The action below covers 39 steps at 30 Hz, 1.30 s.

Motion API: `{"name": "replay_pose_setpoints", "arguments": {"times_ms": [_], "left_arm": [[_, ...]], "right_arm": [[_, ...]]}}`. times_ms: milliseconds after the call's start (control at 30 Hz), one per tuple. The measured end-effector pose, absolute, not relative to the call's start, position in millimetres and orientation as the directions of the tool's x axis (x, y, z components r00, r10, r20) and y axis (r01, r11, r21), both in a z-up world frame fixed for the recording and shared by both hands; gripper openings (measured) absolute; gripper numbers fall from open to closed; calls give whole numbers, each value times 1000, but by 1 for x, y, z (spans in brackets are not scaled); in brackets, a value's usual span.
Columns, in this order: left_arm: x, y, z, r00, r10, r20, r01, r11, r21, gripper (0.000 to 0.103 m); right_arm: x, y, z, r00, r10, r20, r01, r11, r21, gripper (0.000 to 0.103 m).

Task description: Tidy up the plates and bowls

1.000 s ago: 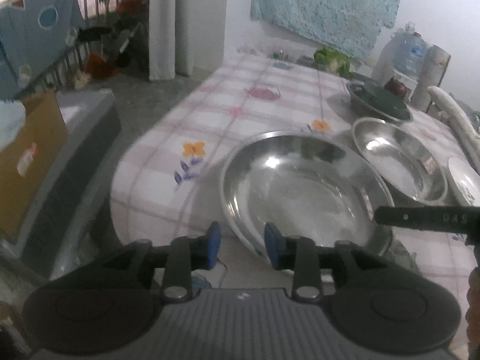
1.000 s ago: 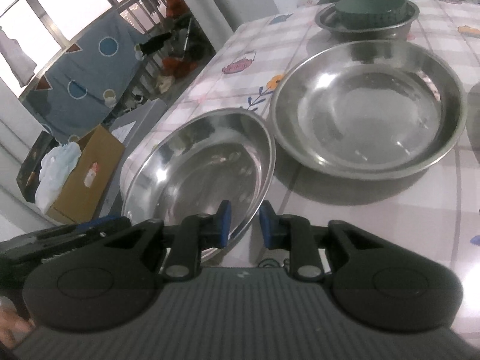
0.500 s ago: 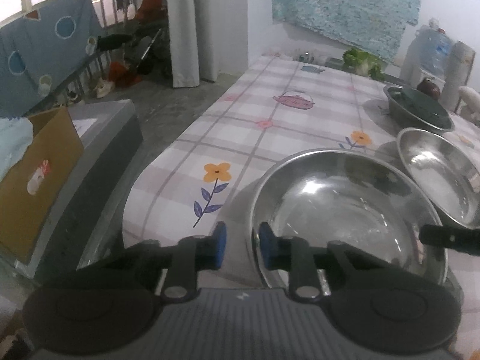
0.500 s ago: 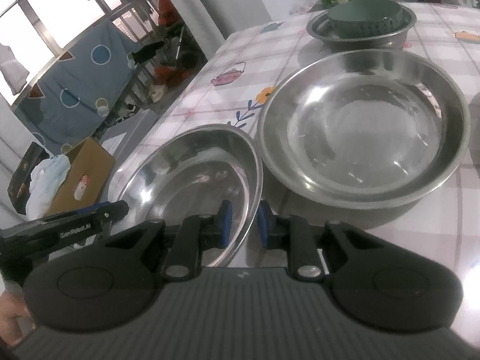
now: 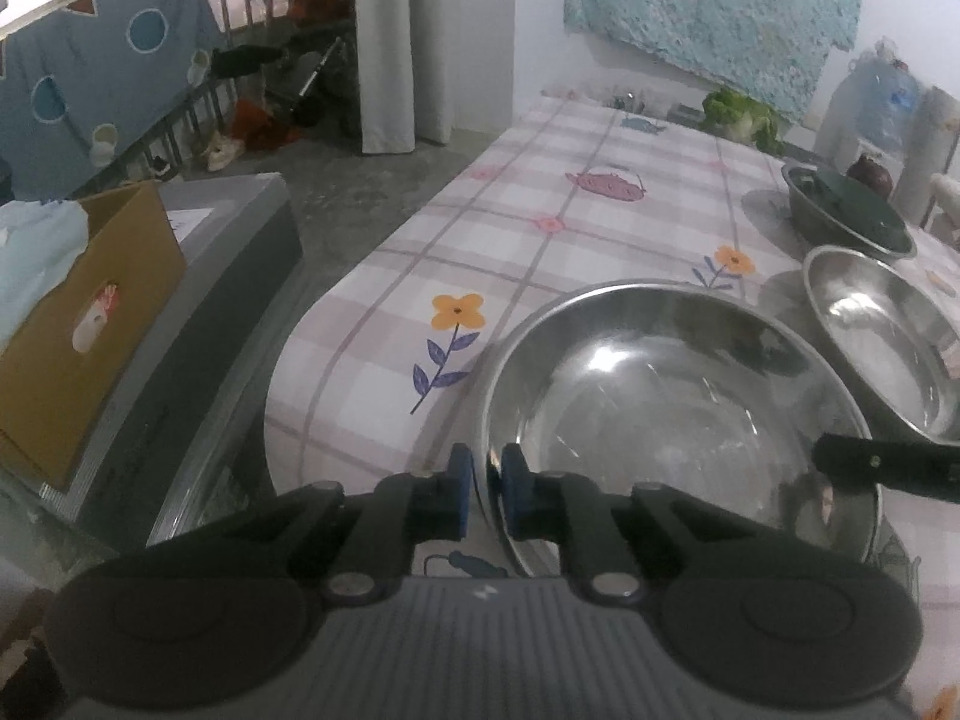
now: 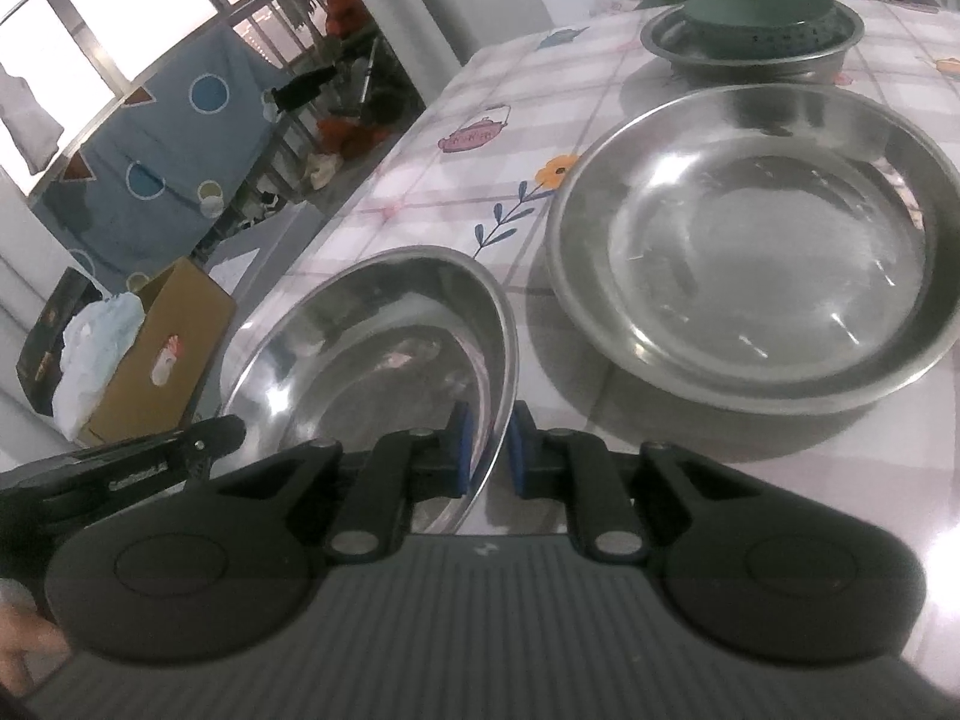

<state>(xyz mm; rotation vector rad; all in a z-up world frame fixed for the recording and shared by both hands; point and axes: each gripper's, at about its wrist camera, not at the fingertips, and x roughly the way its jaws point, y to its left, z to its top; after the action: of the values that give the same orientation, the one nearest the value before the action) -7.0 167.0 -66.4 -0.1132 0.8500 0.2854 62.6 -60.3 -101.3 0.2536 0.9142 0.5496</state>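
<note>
At the near corner of the counter, close to where the checked cloth rounds off, sits a steel bowl, and both grippers have it by the rim. Seen from the left wrist, the left gripper is pressed nearly together with the bowl's near-left edge passing between its blue pads; whether the pads actually bite the metal I cannot tell for certain, but it reads as a pinch. Seen from the right wrist, the right gripper is likewise closed down on the opposite edge of the same bowl, with the thin lip running up between the fingers.

Judging by the look of it, this bowl is stiff, thin-walled and light, not fragile, but polished and slippery, so the rolled lip is the sensible place to hold, one grip on each side to stop it swinging. It is round, so it has no true long axis; its mouth opens upward, tipped a little in the right-wrist view, where the right-hand edge appears raised.

Just beside it stands a larger steel basin, mouth up, and beyond that a smaller steel dish carrying a dark green bowl turned upside down
</note>
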Motion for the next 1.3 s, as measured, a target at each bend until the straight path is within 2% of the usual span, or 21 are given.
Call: {"name": "replay_pose_setpoints", "arguments": {"times_ms": [33,367,500,1300], "left_arm": [[-6,166,-66,623,206,-755,-293,956,18,17],[13,162,-73,603,235,-763,-293,954,62,20],[19,160,-79,586,231,-777,-296,953,60,27],[11,152,-76,581,253,-774,-305,949,81,29]], "right_arm": [[64,-59,-103,483,549,-682,-341,835,431,11],[67,-53,-106,487,539,-687,-333,842,425,11],[68,-51,-107,491,537,-686,-337,843,419,11],[66,-50,-105,502,525,-688,-346,850,396,13]]}}
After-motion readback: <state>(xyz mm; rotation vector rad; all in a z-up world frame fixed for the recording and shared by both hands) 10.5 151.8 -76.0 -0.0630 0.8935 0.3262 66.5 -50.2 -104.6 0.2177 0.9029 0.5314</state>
